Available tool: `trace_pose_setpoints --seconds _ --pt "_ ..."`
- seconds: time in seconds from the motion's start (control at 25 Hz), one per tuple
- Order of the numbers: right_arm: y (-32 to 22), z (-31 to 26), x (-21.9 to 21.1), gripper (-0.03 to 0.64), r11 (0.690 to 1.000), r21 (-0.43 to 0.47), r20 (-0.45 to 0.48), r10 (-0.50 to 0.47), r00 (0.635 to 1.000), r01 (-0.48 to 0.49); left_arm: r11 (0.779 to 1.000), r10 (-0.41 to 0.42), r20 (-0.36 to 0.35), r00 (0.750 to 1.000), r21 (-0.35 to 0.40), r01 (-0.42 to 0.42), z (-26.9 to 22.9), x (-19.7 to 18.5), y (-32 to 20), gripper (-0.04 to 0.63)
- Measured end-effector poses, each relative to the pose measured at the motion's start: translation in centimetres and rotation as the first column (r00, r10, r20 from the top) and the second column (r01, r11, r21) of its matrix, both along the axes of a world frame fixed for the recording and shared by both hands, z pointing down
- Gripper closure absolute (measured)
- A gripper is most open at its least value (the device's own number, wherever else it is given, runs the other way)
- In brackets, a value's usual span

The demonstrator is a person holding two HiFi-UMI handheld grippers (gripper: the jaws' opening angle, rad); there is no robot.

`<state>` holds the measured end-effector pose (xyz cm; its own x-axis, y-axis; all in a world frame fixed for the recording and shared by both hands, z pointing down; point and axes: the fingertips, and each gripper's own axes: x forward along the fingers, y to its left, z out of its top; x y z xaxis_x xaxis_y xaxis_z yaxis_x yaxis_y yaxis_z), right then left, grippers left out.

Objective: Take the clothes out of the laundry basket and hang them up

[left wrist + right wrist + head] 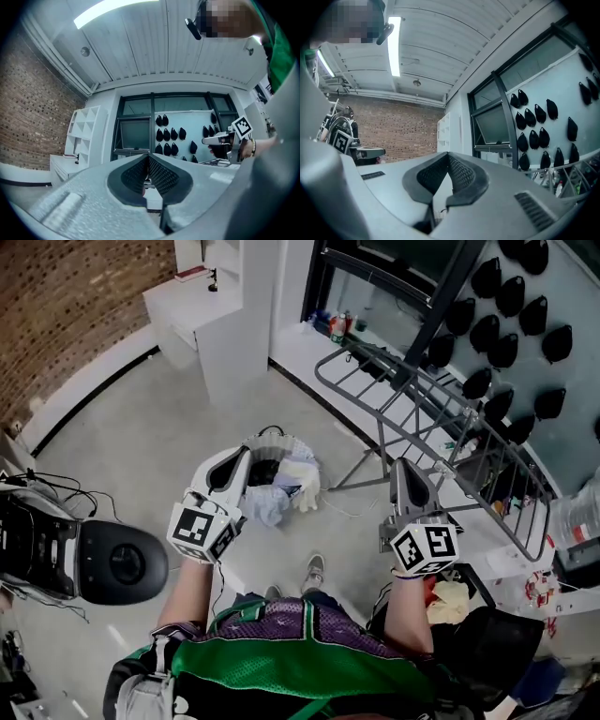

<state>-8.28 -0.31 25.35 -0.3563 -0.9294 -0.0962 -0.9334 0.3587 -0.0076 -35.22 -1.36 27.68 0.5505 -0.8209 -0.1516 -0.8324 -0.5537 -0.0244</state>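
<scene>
1. Grey floor bears the laundry basket, full of clothes, beside a metal drying rack.
2. Left gripper is held over the basket, jaws together, empty.
3. Right gripper is by the rack, jaws together, empty.

the left gripper covers part of the laundry basket; the clothes inside blur into one heap. bottles by the window are too small to name.
</scene>
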Motion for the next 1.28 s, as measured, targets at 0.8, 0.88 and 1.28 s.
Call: trace_pose_setpoints --seconds 0.8,0.88,1.28 --pt "-9.7 4.5 -5.1 0.402 0.966 -0.114 -0.042 -0.239 0.97 0.233 0.999 -0.038 0.097 0.995 0.008 0.038 0.8 0.5 -4.7 0.578" --pt "-11.1 6.0 -4.7 0.402 0.959 -0.144 -0.037 -0.253 0.967 0.245 0.999 -0.049 0.084 0.995 -0.006 0.049 1.4 1.0 -5.6 0.578" --pt "-18.6 17.6 -2.5 0.402 0.889 -0.337 -0.031 -0.338 0.941 0.309 0.981 -0.129 0.078 0.989 -0.137 0.139 7.9 3.5 -12.1 0.577"
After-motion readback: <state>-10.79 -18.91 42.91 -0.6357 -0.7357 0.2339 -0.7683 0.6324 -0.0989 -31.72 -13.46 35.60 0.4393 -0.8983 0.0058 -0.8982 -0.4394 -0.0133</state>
